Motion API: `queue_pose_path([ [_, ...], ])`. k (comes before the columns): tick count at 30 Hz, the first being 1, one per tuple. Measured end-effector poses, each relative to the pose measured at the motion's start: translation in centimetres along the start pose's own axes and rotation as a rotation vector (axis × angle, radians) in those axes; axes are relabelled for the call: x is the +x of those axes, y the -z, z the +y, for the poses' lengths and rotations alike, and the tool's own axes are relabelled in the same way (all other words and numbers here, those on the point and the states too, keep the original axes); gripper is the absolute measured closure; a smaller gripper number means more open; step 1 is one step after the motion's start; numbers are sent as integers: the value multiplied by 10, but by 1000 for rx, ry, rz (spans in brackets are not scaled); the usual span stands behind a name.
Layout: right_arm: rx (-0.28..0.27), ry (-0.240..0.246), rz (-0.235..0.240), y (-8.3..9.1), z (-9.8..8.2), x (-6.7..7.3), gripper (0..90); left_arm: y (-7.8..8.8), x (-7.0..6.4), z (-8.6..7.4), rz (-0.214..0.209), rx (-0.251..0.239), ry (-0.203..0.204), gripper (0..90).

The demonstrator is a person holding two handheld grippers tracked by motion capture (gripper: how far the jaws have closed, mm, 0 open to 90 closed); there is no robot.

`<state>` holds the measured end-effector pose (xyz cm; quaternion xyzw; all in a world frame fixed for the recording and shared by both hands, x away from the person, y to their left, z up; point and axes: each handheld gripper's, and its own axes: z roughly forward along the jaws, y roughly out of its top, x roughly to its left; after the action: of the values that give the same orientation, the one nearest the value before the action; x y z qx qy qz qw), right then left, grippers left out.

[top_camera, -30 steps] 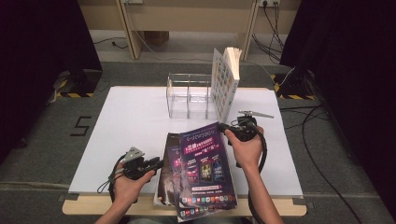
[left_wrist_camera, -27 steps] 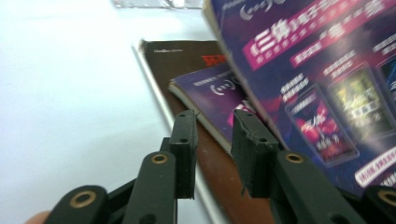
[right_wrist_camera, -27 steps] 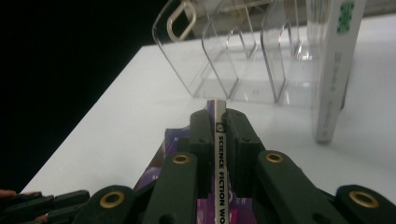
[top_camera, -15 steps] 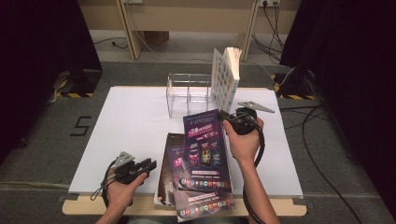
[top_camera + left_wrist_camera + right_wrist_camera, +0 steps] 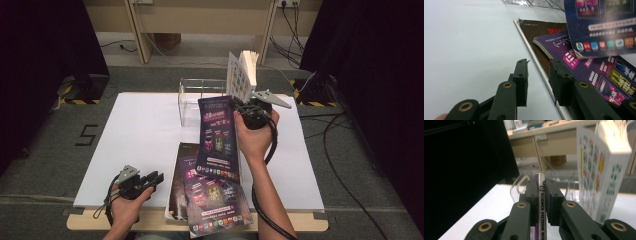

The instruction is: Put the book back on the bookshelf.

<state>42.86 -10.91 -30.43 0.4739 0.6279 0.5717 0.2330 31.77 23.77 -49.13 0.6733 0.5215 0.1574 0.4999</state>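
My right gripper (image 5: 245, 112) (image 5: 541, 182) is shut on the spine edge of a purple magazine (image 5: 217, 137) (image 5: 541, 205). It holds the magazine lifted and hanging upright in front of the clear acrylic rack (image 5: 192, 95). A second purple magazine (image 5: 215, 200) (image 5: 594, 75) lies on a dark brown one (image 5: 181, 165) (image 5: 541, 32) at the table's front edge. My left gripper (image 5: 156, 178) (image 5: 537, 67) rests low at the left of this stack. Its jaws stand apart with nothing gripped. The held magazine's lower corner (image 5: 599, 25) hangs above the stack.
A thick white book (image 5: 240, 75) (image 5: 599, 175) stands upright at the rack's right end. The rack's left compartments (image 5: 519, 185) hold nothing. A white sheet (image 5: 135, 135) covers the table, bare on the left side. Cables trail on the floor at the right.
My right gripper has risen with the purple magazine and carried it toward the rack, tipping it more upright. My left hand has drawn slightly away from the stack.
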Motion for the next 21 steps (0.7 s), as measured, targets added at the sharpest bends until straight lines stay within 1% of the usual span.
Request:
queue_pose_path([
  [5,-30,19,-16,-8,11,5,830,-1,0,-1,-5,1,-1,676],
  [9,-67,12,-37,-14,20,4,830,-1,0,-1,-5,-5,2,676],
  [14,-91,17,-61,-24,32,3,831,0,2,-2,-3,-4,2,677],
  [16,-100,31,-71,-29,36,4,831,-1,1,-2,-4,-7,6,677],
  [18,-122,47,-84,-32,37,6,831,-1,1,-2,-4,-6,3,677],
  [21,-125,53,-93,-39,39,6,831,-2,2,-2,-5,-5,5,677],
])
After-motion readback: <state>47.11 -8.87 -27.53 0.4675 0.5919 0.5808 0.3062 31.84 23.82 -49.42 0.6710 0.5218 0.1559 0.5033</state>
